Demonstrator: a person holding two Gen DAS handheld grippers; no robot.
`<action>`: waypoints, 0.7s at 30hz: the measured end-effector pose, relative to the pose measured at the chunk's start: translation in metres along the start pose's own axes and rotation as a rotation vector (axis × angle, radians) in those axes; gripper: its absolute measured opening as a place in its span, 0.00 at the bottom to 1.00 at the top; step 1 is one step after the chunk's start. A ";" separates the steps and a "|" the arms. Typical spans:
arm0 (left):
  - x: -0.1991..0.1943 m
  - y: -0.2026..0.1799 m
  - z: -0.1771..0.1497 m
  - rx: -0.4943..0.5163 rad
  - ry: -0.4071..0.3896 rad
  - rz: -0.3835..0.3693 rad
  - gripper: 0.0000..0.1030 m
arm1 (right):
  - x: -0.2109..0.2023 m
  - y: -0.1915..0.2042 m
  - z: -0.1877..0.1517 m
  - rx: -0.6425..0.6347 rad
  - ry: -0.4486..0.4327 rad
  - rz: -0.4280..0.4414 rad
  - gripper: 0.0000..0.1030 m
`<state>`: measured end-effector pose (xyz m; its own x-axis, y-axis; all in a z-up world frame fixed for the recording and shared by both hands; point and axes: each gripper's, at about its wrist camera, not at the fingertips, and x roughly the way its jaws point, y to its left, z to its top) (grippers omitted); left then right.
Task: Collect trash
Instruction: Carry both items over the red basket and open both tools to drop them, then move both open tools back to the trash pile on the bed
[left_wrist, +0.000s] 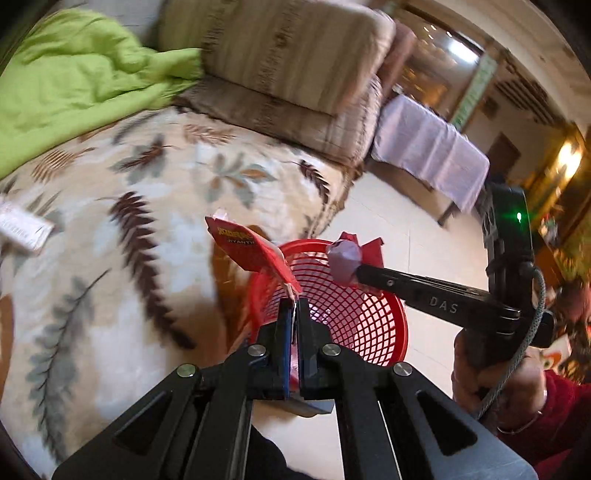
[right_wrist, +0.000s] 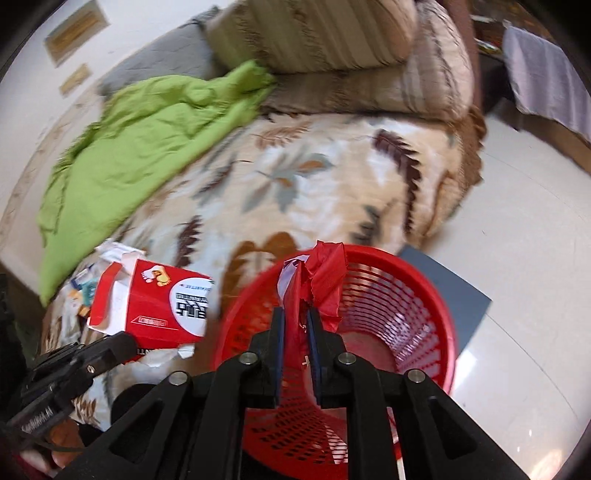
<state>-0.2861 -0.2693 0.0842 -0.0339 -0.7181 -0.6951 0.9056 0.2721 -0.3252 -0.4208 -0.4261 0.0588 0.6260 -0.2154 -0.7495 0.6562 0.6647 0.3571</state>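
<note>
- Lower centre of each wrist view: the left gripper (left_wrist: 294, 301) is clenched on one red carton (left_wrist: 255, 247); the right gripper (right_wrist: 295, 314) is clenched on one crumpled red wrapper (right_wrist: 325, 280).
- Both are over the one red basket (right_wrist: 439, 295), not yet dropped.
- Far left: one small packet (left_wrist: 24, 229) remains on the bed (left_wrist: 177, 192), so collection looks unfinished.
</note>
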 end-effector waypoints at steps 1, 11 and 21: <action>0.007 -0.002 0.001 0.002 0.022 0.008 0.25 | 0.000 -0.003 0.001 0.010 0.001 -0.012 0.36; -0.038 0.043 -0.017 -0.132 -0.067 0.074 0.58 | 0.001 0.025 0.009 -0.032 -0.050 0.020 0.50; -0.130 0.125 -0.060 -0.354 -0.196 0.312 0.59 | 0.040 0.129 -0.006 -0.235 0.047 0.187 0.52</action>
<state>-0.1937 -0.1036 0.0951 0.3263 -0.6655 -0.6712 0.6603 0.6687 -0.3420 -0.3136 -0.3446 0.0717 0.7029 -0.0438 -0.7099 0.4123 0.8384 0.3564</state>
